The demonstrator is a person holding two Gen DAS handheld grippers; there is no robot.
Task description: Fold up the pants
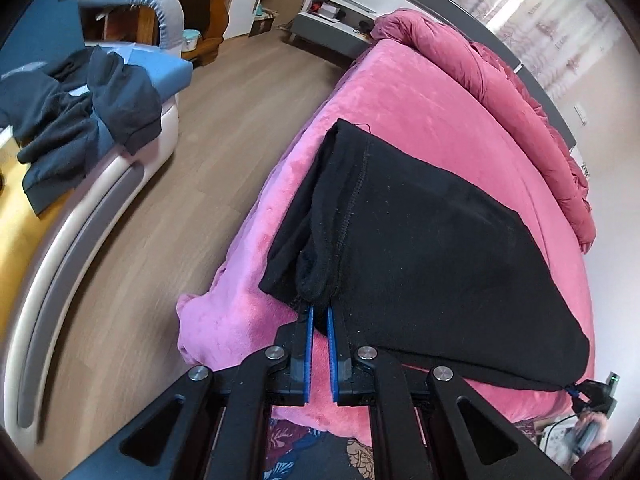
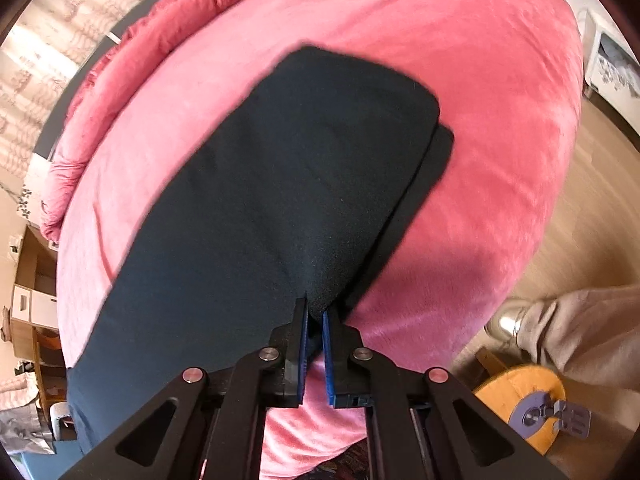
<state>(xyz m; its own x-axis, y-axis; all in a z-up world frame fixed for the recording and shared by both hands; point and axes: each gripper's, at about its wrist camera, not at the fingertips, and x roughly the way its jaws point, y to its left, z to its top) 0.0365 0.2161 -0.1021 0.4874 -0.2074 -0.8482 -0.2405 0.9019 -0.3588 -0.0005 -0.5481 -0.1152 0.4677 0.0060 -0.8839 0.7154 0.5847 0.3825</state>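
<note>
The black pants (image 1: 432, 240) lay on the pink bed cover (image 1: 400, 92), legs apparently stacked, with 2 layers showing at the far end. The left gripper (image 1: 319, 312) was clamped on the near left corner; the right gripper (image 2: 314, 312) was pinched on the near right corner. At least 1 lengthwise fold appeared done; a crosswise fold seemingly remained.

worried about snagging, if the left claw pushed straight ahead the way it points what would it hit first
The black pants: the left claw is already shut on their bunched edge, so going on only pushes cloth along the pink bed cover.
</note>
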